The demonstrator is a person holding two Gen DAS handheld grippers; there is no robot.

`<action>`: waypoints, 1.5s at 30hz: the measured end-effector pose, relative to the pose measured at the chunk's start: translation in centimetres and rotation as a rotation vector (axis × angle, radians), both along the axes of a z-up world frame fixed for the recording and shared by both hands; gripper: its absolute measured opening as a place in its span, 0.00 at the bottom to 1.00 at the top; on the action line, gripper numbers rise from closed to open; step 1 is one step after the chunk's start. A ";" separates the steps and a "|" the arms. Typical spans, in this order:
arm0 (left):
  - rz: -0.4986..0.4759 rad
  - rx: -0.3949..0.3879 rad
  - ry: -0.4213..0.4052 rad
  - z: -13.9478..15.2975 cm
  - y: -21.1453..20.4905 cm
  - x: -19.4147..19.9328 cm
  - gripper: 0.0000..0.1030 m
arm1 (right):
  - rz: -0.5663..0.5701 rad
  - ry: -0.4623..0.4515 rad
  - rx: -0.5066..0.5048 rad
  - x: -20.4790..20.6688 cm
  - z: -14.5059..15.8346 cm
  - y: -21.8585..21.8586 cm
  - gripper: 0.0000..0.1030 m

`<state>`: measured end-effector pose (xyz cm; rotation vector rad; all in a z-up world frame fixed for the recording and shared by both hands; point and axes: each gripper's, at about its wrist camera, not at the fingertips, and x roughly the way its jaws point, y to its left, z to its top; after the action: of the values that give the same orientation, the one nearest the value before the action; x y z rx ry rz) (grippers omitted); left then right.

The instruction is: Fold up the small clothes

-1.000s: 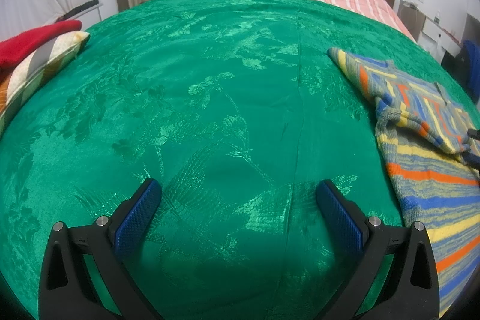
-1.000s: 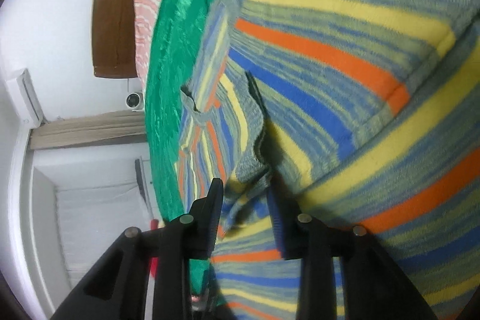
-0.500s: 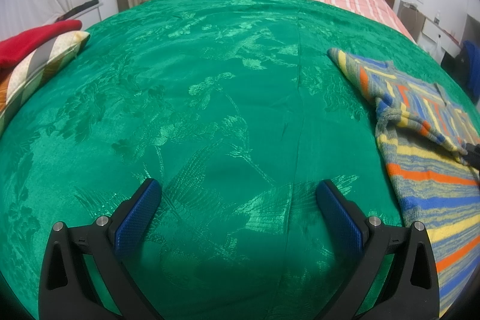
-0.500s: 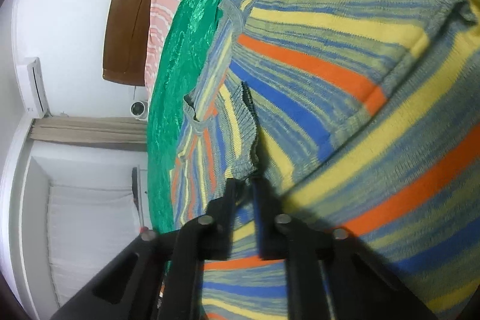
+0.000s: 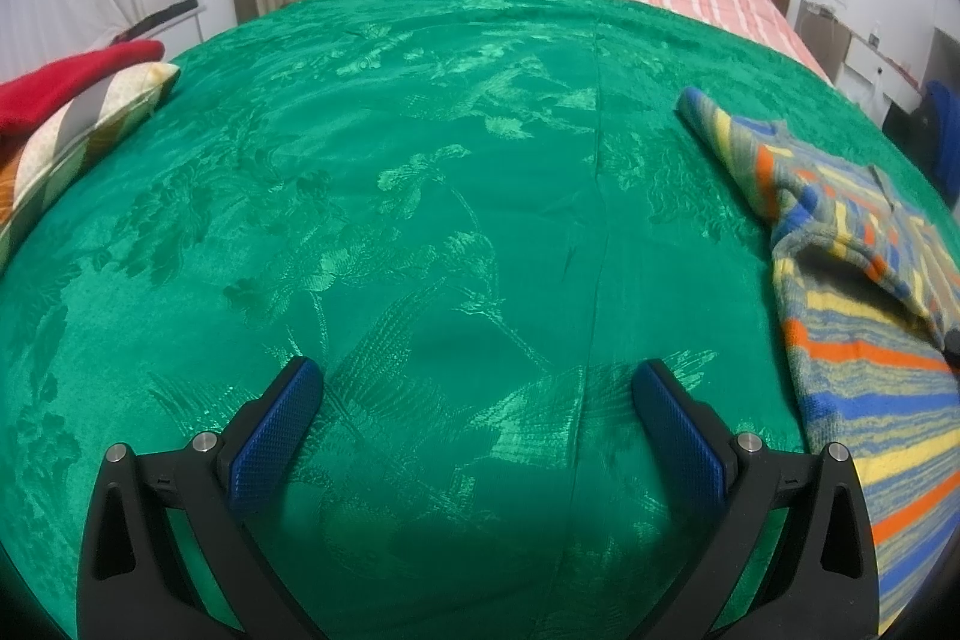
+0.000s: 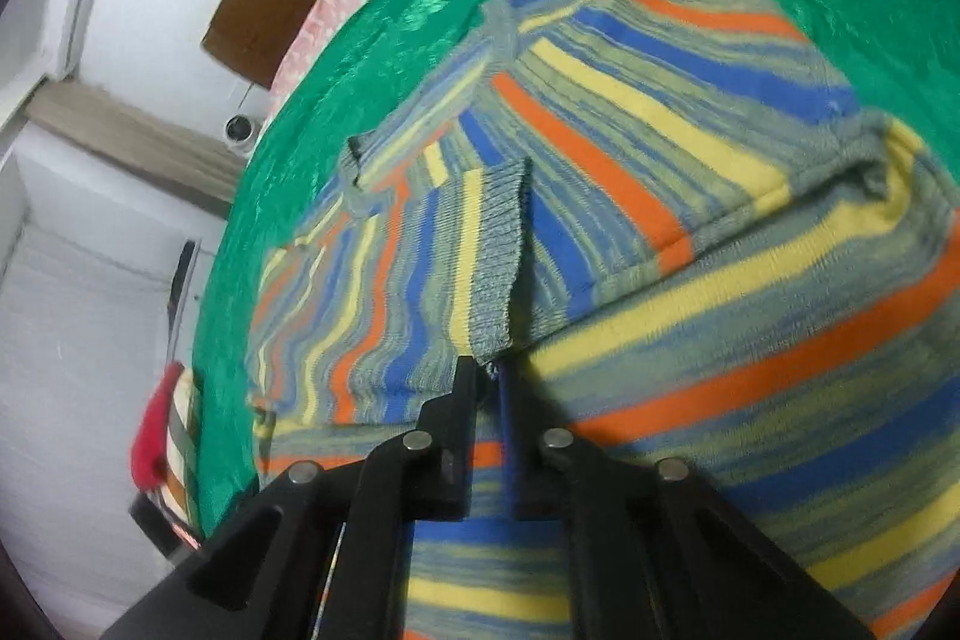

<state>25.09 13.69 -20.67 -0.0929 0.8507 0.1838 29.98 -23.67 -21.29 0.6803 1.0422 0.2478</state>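
— So how far along is the folding, would you say?

— Barely begun, by my reading. The striped knit sweater (image 6: 660,148) lies rumpled on the green bedspread (image 5: 420,196), on the side away from the patterned pillow (image 5: 84,124) and well apart from it. One sleeve is draped across the body, but nothing looks like a squared, finished fold.

— And the right tool?

— The right tool (image 6: 489,370) has its jaws pinched together on the ribbed cuff (image 6: 498,244) of that sleeve — the knit edge stands up straight from between the tips. The cuff looks raised off the sweater's body rather than lying flat.

— The left one?

— The left tool (image 5: 477,382) has its jaws wide apart with nothing between them, over bare bedspread, beside the sweater's hem and not touching it.

— What's left, then?

— Nearly all of it, I'd judge: the held sleeve needs laying in neatly, the other side tucking, then the body doubling over. Any other clothes to fold are not in view.
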 end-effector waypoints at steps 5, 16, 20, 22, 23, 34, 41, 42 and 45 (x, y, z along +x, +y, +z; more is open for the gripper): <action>0.001 -0.002 -0.003 0.0 0.1 0.0 1.00 | 0.002 -0.038 -0.035 0.1 2.1 -2.2 0.10; 0.002 -0.007 -0.006 -0.1 0.1 -0.1 1.00 | 0.139 0.052 -0.014 9.9 0.7 -2.5 0.05; 0.003 -0.009 -0.007 -0.1 0.2 -0.1 1.00 | 0.156 -0.092 -0.133 9.9 2.7 -1.9 0.02; 0.003 -0.007 -0.006 -0.1 0.2 0.0 1.00 | 0.159 -0.026 -0.188 10.4 1.5 -1.8 0.07; 0.004 -0.007 -0.004 -0.1 0.2 0.0 1.00 | 0.157 -0.010 -0.220 10.2 1.2 -1.9 0.09; -0.128 -0.206 0.045 7.2 -3.2 6.1 0.98 | 0.512 -0.077 -0.285 4.2 2.3 5.1 0.45; -0.136 0.157 0.308 1.7 -10.8 11.8 0.70 | 0.510 -0.180 -0.409 1.8 4.1 6.0 0.46; -0.100 0.048 0.289 1.2 -9.2 11.1 0.72 | 0.509 -0.183 -0.424 1.6 4.4 5.5 0.46; -0.008 -0.044 0.246 1.9 -6.1 9.1 0.90 | 0.528 -0.202 -0.444 1.3 5.0 4.4 0.46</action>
<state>34.21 7.61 -18.77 -0.1095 1.1009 0.1707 31.26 -19.32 -16.33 -0.0312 1.0213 0.5114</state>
